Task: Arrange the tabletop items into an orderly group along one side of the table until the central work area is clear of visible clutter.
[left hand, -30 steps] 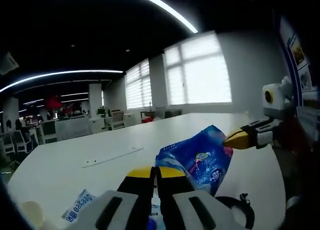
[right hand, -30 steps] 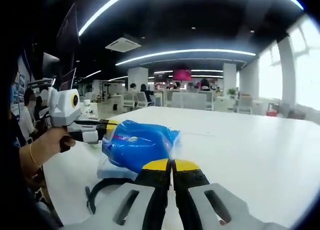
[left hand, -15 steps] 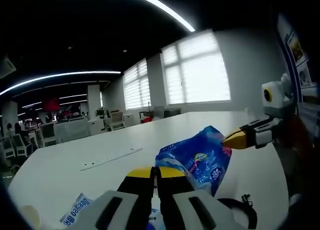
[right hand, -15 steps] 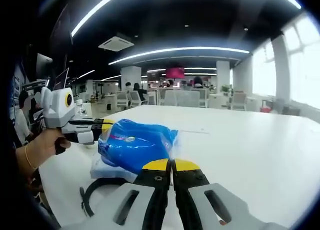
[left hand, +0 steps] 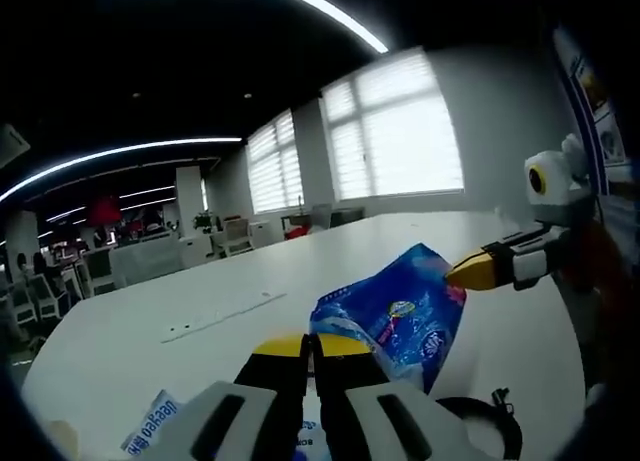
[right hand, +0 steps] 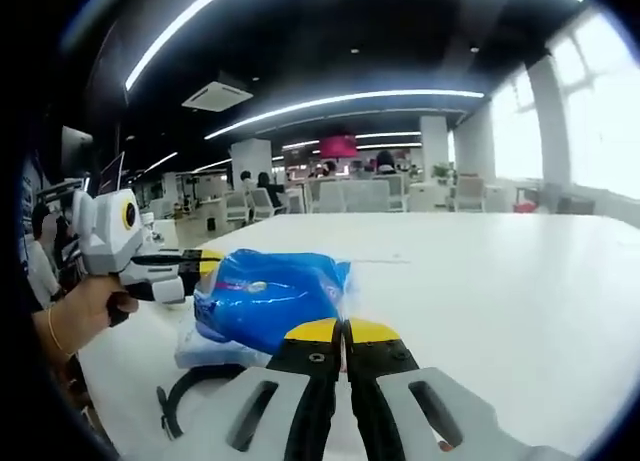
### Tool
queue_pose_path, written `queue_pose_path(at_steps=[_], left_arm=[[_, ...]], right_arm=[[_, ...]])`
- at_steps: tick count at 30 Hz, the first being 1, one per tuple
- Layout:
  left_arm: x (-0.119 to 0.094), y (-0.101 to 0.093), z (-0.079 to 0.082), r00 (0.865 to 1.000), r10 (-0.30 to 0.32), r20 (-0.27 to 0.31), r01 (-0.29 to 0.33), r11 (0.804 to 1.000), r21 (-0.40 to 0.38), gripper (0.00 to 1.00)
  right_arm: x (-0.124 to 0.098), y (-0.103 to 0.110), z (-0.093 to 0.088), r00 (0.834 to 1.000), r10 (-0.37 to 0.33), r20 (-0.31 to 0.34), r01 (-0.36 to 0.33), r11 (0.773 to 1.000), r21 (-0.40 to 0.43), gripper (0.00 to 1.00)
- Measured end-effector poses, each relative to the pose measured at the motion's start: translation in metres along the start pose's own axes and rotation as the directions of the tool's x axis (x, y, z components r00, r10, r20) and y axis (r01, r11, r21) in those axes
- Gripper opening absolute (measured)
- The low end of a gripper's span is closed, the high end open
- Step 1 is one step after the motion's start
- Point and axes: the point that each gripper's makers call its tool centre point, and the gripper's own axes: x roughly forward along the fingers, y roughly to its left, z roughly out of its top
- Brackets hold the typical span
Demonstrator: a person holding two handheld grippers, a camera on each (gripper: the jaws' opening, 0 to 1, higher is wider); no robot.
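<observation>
Both grippers, left (left hand: 312, 343) and right (right hand: 345, 329), have their jaws pinched on opposite ends of a blue pouch (left hand: 395, 316) raised over the white bench (right hand: 500, 281), so tidying seems midway, with a black strap (right hand: 190, 386) and packet (left hand: 150, 421) left.

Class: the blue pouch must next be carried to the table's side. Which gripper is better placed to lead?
Either, probably: the left gripper and the right gripper each pinch an opposite edge of the blue pouch.

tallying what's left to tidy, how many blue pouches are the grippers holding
1. The blue pouch is held above the white table, pinched at one end by the left gripper and at the other by the right gripper. More may lie out of view.
</observation>
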Motion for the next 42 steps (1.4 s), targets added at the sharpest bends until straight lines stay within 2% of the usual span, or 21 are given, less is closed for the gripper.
queue_pose_path(at_steps=[4, 14, 17, 22, 24, 27, 37, 42], left_arm=[[0.004, -0.001, 0.001, 1.0, -0.002, 0.003, 0.003, 1.0, -0.024, 0.0], [0.014, -0.007, 0.001, 1.0, -0.013, 0.005, 0.013, 1.0, -0.009, 0.0], [0.017, -0.001, 0.002, 1.0, 0.003, 0.019, -0.002, 0.998, -0.063, 0.0], [0.02, -0.004, 0.0, 1.0, -0.009, 0.018, 0.009, 0.999, -0.035, 0.0], [0.022, -0.005, -0.001, 1.0, -0.014, 0.021, 0.015, 0.999, -0.049, 0.0], [0.027, -0.006, -0.005, 1.0, -0.015, 0.017, 0.017, 0.992, -0.125, 0.0], [0.042, -0.01, -0.012, 0.999, -0.031, 0.019, 0.034, 0.987, -0.155, 0.0], [0.047, -0.008, -0.013, 0.999, -0.031, 0.014, 0.032, 0.984, -0.173, 0.0]], right_arm=[[0.0, -0.004, -0.002, 1.0, -0.008, -0.004, 0.008, 1.0, 0.012, 0.0], [0.0, -0.015, -0.002, 1.0, -0.03, -0.004, 0.03, 0.999, 0.026, 0.0], [0.003, -0.013, -0.007, 0.999, -0.022, -0.024, 0.023, 0.998, 0.05, 0.0], [0.005, -0.019, -0.003, 0.999, -0.042, -0.013, 0.043, 0.997, 0.065, 0.0], [0.005, -0.021, -0.002, 0.999, -0.046, -0.008, 0.047, 0.996, 0.07, 0.0], [0.006, -0.027, -0.003, 0.998, -0.059, -0.017, 0.06, 0.994, 0.088, 0.0], [0.012, -0.041, -0.008, 0.997, -0.053, -0.054, 0.059, 0.992, 0.114, 0.0], [0.016, -0.043, -0.013, 0.995, -0.062, -0.077, 0.069, 0.993, 0.099, 0.0]])
